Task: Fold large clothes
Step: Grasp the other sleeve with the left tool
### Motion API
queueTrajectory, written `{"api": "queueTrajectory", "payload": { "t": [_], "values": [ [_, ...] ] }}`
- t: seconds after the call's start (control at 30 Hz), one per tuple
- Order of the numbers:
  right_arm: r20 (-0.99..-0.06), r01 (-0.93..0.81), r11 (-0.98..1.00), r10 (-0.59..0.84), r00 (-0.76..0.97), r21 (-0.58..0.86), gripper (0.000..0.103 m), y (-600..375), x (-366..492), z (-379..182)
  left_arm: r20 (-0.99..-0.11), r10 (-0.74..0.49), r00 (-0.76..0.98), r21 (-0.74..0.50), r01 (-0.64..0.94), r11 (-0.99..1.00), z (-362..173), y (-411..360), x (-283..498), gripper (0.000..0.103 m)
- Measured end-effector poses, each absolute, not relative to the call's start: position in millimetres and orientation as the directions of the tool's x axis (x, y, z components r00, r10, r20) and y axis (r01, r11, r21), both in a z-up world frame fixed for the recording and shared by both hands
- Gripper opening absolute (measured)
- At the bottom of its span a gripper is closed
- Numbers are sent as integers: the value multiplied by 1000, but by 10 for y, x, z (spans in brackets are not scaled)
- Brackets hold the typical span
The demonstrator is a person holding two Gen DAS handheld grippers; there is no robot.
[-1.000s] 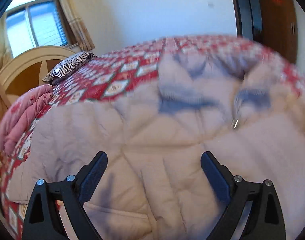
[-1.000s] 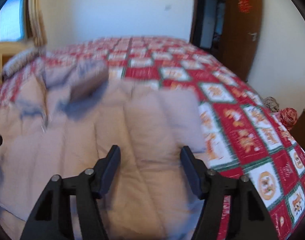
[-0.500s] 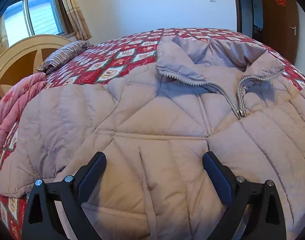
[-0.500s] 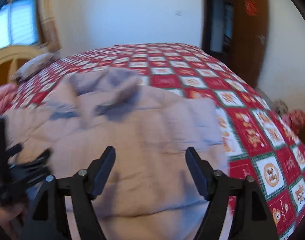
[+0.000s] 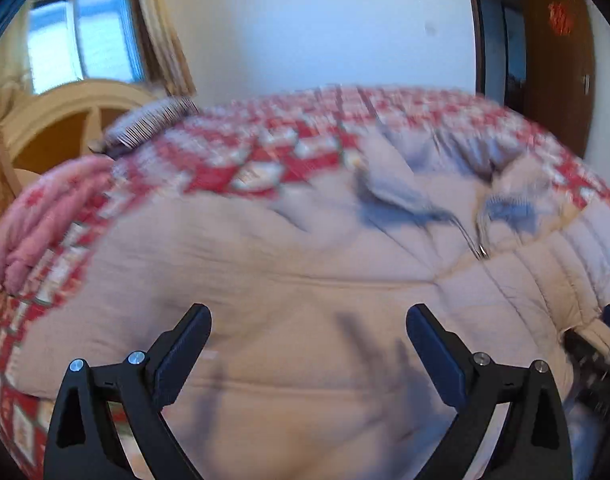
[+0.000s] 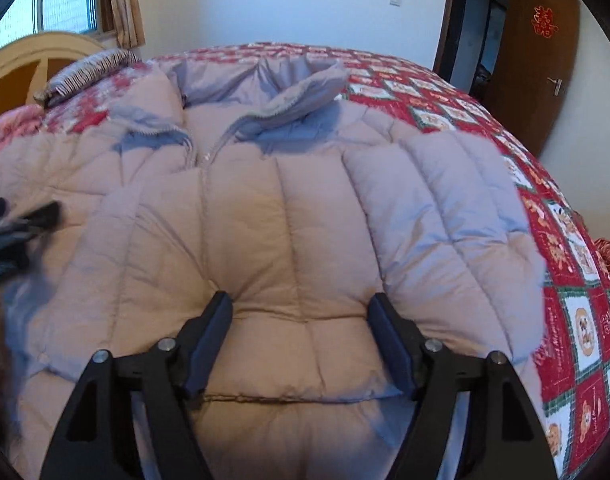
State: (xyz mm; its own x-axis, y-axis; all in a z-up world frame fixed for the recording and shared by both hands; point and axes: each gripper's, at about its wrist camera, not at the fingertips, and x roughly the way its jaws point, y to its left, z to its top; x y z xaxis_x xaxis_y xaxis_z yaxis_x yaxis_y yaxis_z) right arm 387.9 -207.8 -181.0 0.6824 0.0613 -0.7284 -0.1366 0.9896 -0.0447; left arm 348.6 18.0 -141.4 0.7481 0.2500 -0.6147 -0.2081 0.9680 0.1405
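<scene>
The quilted jacket (image 6: pixel 289 240) is lying front-up, spread across the bed (image 6: pixel 577 320). Your right tongs (image 6: pixel 299 336) are hovering over its lower front, spread wide and gripping nothing; your left tongs (image 5: pixel 309 352) are gaping empty too.

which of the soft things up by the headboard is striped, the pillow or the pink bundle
The pillow: it has thin dark and light stripes and lies by the headboard. The folded pink blanket at the bed's edge has none.
</scene>
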Motion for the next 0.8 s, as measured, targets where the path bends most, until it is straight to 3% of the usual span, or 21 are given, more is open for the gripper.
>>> {"api": "queueTrajectory", "payload": {
  "t": [0.13,0.27,0.37,0.47,0.6,0.63,0.67,0.73,0.77,0.8],
  "values": [
    [-660,-134,991,81,747,-29,96,-2130,3597,-1527,-587,382,714,200,-330,923,-1331,1169,3033,99],
    [-616,-219,973,133,777,-66,98,-2033,3313,-1361,-629,585,512,240,-587,773,-1533,2566,2677,99],
    [-604,-267,958,151,782,-106,98,-1934,3188,-1348,-654,657,376,215,-740,637,-1650,3408,2360,98],
    [-597,-284,949,149,788,-139,98,-1850,3118,-1386,-711,601,364,114,-784,610,-1765,3818,2149,98],
    [-601,-279,947,132,788,-157,98,-1815,3053,-1429,-757,472,453,-13,-732,681,-1893,3719,2228,98],
    [-599,-275,948,129,790,-159,98,-1808,3036,-1425,-766,446,463,-30,-719,694,-1927,3672,2263,94],
    [-596,-275,948,129,792,-159,98,-1806,3004,-1414,-780,409,473,-54,-702,710,-1981,3623,2313,73],
    [-587,-274,947,127,799,-169,98,-1811,2953,-1378,-779,419,467,-32,-696,717,-1985,3514,2408,54],
    [-581,-272,946,123,805,-176,98,-1820,2934,-1360,-774,398,493,-46,-671,740,-1947,3451,2440,26],
    [-572,-263,948,118,812,-177,98,-1832,2908,-1342,-777,369,510,-67,-650,757,-1914,3410,2452,19]
  ]
}}
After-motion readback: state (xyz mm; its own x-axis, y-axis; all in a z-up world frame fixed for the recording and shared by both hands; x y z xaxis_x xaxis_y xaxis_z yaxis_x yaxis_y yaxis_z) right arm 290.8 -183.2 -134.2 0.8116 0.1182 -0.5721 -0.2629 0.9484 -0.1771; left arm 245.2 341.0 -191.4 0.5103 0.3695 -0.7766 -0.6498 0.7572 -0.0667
